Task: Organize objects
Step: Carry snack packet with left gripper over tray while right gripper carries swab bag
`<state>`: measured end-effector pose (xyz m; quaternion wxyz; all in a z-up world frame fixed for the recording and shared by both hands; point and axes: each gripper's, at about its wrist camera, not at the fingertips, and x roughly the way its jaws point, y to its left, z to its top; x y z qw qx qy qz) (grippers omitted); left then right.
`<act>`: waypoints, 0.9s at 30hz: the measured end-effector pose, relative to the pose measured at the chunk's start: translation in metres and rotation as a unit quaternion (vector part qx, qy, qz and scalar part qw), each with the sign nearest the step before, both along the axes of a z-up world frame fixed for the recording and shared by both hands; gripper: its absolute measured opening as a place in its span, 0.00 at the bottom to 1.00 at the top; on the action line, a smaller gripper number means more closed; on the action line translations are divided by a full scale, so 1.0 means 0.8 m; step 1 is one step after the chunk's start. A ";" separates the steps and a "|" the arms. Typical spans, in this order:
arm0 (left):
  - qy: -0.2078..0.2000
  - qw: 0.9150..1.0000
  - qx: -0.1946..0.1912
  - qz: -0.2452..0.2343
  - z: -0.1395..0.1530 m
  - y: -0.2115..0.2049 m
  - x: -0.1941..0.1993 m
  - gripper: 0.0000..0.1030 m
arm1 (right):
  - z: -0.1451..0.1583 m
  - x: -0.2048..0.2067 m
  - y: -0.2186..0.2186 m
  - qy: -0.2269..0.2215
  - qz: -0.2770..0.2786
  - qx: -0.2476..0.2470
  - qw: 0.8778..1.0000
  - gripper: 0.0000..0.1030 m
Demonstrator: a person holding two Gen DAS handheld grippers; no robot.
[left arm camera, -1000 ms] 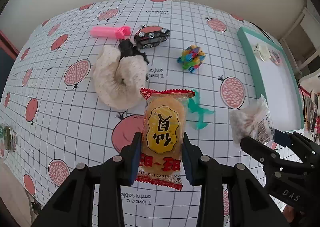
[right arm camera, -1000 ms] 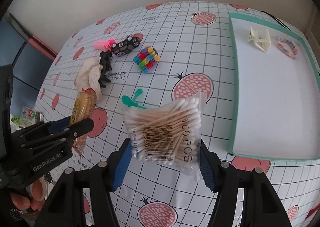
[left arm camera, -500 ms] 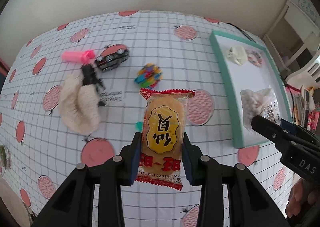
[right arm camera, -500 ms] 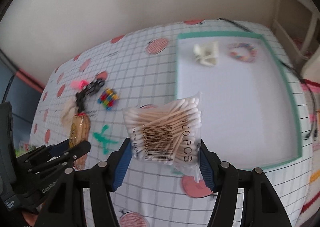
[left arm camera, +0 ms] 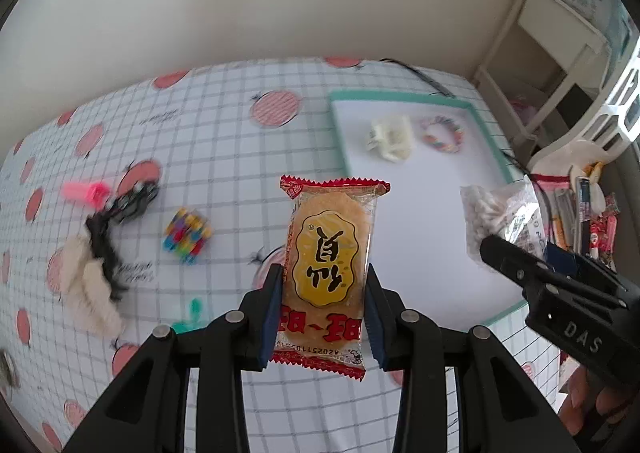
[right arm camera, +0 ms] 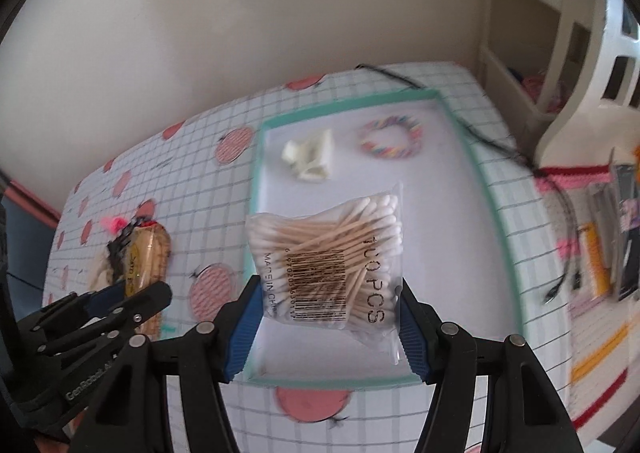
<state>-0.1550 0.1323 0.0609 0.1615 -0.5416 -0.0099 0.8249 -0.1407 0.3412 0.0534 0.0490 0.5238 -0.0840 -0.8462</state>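
The left gripper [left arm camera: 323, 317] clamps a rice cracker packet [left arm camera: 328, 273] above the desk [left arm camera: 224, 141], while the right gripper [right arm camera: 326, 327] clamps a cotton swab bag [right arm camera: 328, 261] over the tray's [right arm camera: 486, 189] near edge.

Table cover [left arm camera: 224, 141]: white with a grey grid and salmon-pink fruit prints. Tray [right arm camera: 486, 193]: white floor, mint-green rim. Snack packet [left arm camera: 330, 265] between the left claw's [left arm camera: 323, 317] blue pads: clear film, red serrated ends, yellow oval bearing dark characters. Cotton swab bag [right arm camera: 332, 265] in the right claw [right arm camera: 326, 327]: tan sticks, white tips, black barcode. Bracelet [right arm camera: 390, 137] beyond it: multicoloured. Hair clip [right arm camera: 310, 155]: cream.
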 end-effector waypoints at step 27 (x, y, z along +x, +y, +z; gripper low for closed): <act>-0.013 0.999 0.025 -0.022 -0.049 0.107 -0.077 0.38 | -0.036 -0.101 0.061 0.003 -0.016 0.042 0.999 0.64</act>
